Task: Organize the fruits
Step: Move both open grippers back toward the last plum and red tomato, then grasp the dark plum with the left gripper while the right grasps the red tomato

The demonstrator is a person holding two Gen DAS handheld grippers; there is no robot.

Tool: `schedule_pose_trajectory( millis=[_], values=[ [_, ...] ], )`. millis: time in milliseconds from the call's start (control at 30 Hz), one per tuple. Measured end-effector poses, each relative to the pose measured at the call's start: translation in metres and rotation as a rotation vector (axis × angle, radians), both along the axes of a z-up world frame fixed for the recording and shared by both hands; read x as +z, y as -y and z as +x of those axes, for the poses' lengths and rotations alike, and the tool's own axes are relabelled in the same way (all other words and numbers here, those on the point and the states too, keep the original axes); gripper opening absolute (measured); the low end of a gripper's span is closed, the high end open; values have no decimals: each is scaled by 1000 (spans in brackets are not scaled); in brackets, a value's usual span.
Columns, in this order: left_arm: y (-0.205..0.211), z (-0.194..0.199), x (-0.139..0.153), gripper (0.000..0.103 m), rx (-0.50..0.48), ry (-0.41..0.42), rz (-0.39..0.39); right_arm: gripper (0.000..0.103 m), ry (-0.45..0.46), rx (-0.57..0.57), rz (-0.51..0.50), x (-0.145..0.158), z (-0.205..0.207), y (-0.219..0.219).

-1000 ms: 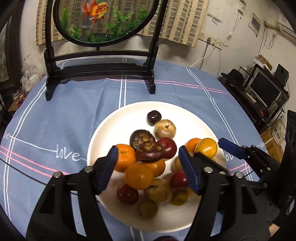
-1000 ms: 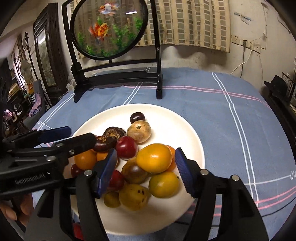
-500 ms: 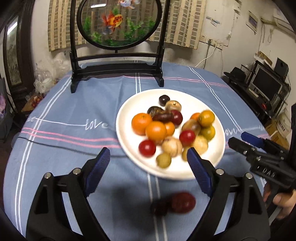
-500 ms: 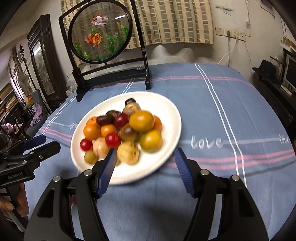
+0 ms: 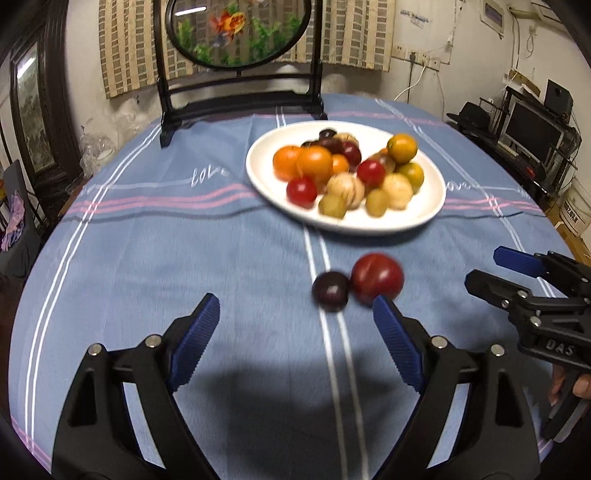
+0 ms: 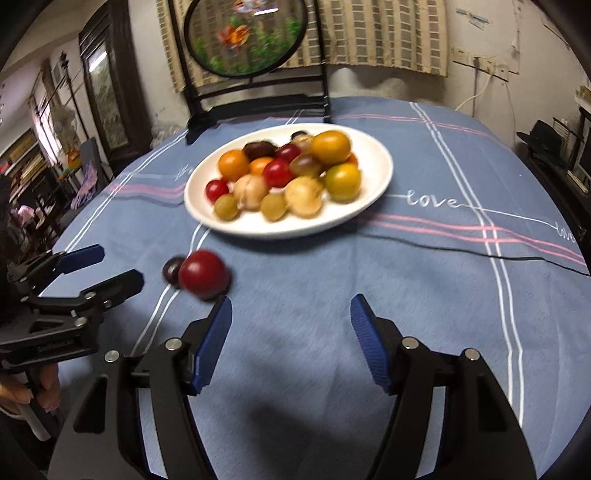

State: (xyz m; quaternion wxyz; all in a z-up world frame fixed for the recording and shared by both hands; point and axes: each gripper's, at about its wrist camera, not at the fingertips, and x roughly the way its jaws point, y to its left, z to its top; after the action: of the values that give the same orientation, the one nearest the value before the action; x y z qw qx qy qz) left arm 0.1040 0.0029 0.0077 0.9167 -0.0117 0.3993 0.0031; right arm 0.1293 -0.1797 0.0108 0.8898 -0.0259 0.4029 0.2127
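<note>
A white plate [image 5: 432, 206] [image 6: 373, 155] holds several fruits: oranges, red, dark and yellow-green ones. A red fruit [image 5: 376, 277] [image 6: 204, 274] and a small dark fruit [image 5: 330, 290] [image 6: 171, 268] lie side by side on the blue cloth in front of the plate. My left gripper [image 5: 295, 341] is open and empty, just short of the two loose fruits. My right gripper [image 6: 290, 339] is open and empty, to the right of them. Each gripper shows in the other's view, the right one [image 5: 517, 275] and the left one [image 6: 99, 266].
A round table under a blue striped tablecloth [image 5: 184, 240]. A black stand with a round fish picture [image 5: 240, 33] [image 6: 247, 37] stands at the back. A black cable [image 6: 480, 254] runs across the cloth on the right. Furniture and monitors crowd the room's edges.
Both grippers have pulled back from over the plate toward the table's near edge. The two loose fruits on the cloth have come into view. Both grippers stayed open.
</note>
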Motion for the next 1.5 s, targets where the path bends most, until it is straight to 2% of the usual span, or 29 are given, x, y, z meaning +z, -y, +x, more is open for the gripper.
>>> schedule_pose_trajectory(
  millis=[133, 300, 533, 833, 933, 967, 1000, 1200, 1367, 1500],
  values=[
    [-7, -4, -8, 87, 17, -15, -11, 68, -1, 56, -41, -4, -9, -17],
    [-16, -6, -11, 87, 40, -12, 11, 68, -12, 110, -100, -12, -10, -41],
    [-30, -2, -14, 87, 63, -26, -7, 68, -38, 130, -148, -22, 3, -68],
    [-43, 3, -23, 87, 86, -60, -60, 68, -24, 119, -185, -24, 24, -91],
    [-45, 5, -23, 87, 89, -64, -63, 54, -30, 134, -175, -25, 29, -98],
    [-45, 5, -24, 87, 92, -65, -62, 46, -37, 148, -173, -27, 30, -101],
    [-45, 5, -23, 87, 94, -64, -61, 43, -36, 151, -179, -28, 30, -103],
    [-43, 6, -22, 87, 96, -69, -39, 43, -63, 141, -103, -25, 27, -87],
    [-30, 7, -19, 87, 67, -67, -23, 43, -66, 68, -34, -21, 23, -48],
    [-11, 15, -18, 87, 36, -62, 21, 43, -64, 23, -3, -20, 21, -23]
  ],
)
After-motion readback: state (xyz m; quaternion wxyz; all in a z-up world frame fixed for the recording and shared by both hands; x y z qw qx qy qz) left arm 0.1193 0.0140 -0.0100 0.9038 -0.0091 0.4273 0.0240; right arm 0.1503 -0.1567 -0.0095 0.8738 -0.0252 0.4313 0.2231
